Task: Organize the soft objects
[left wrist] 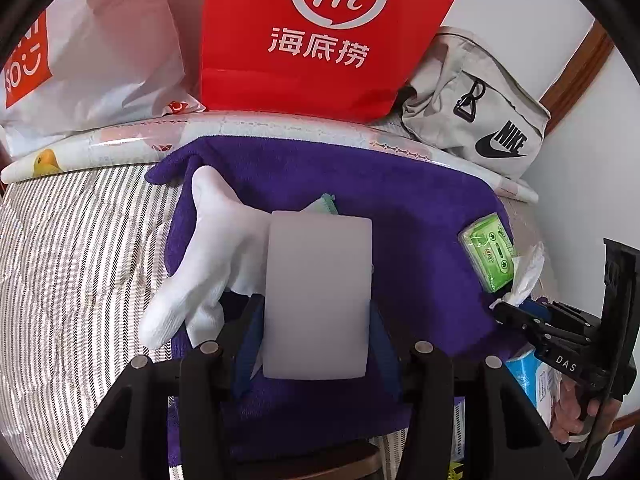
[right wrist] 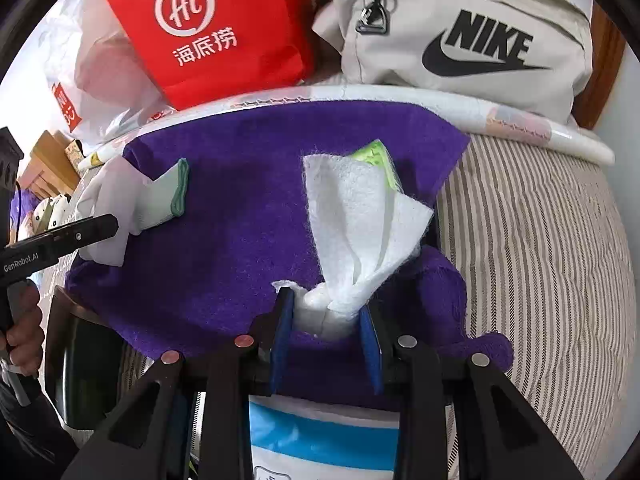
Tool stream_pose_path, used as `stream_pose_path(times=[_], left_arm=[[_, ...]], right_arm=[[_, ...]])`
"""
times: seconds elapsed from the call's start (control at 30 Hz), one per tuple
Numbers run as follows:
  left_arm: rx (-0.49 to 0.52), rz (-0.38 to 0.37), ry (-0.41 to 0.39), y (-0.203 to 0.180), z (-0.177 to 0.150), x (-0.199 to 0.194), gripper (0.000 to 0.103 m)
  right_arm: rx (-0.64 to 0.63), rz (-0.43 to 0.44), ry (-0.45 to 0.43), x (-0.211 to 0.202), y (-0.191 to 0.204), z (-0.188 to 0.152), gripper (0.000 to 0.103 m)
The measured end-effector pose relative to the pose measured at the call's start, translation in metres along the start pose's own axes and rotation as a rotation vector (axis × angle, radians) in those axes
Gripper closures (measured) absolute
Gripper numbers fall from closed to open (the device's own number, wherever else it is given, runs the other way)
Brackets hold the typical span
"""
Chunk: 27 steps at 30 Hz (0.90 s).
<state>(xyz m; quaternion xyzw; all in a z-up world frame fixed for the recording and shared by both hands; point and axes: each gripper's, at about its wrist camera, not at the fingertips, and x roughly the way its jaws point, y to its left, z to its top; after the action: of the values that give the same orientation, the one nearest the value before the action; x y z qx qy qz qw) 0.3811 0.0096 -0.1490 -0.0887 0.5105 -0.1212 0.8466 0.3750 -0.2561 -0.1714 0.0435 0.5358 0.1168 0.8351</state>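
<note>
A purple towel [left wrist: 400, 208] lies spread on the striped bed; it also shows in the right wrist view [right wrist: 248, 184]. My left gripper [left wrist: 316, 320] is shut on a white glove [left wrist: 212, 248] with a green cuff; a pale blurred rectangle [left wrist: 318, 300] hides the pinch. The glove shows at the left in the right wrist view [right wrist: 132, 200]. My right gripper [right wrist: 326, 320] is shut on a white tissue [right wrist: 360, 220] over the towel's near edge. It also shows in the left wrist view [left wrist: 516, 308]. A green tissue pack [left wrist: 490, 254] lies on the towel's right side, behind the tissue [right wrist: 378, 156].
A red paper bag [left wrist: 320, 36], a white plastic bag [left wrist: 92, 52] and a beige Nike bag [left wrist: 476, 108] stand along the back behind a rolled sheet [left wrist: 280, 128]. A blue-and-white pack [right wrist: 324, 436] lies under my right gripper. Striped bedding [right wrist: 540, 260] lies either side.
</note>
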Motion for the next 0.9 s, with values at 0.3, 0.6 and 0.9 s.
stream_pose_path(times=[0.3,0.6,0.9], left_arm=[[-0.017,-0.014,0.029,0.001,0.002,0.009,0.045],[-0.033,-0.005,0.026,0.0,0.001,0.007,0.028],[-0.007,-0.02,-0.008,-0.005,-0.004,-0.013,0.022]], right_arm=[[-0.018,-0.008,0.014,0.003,0.001,0.0,0.067],[-0.028,-0.001,0.014,0.001,0.002,0.0,0.045],[-0.027,-0.008,-0.051,-0.02,0.004,0.003,0.033]])
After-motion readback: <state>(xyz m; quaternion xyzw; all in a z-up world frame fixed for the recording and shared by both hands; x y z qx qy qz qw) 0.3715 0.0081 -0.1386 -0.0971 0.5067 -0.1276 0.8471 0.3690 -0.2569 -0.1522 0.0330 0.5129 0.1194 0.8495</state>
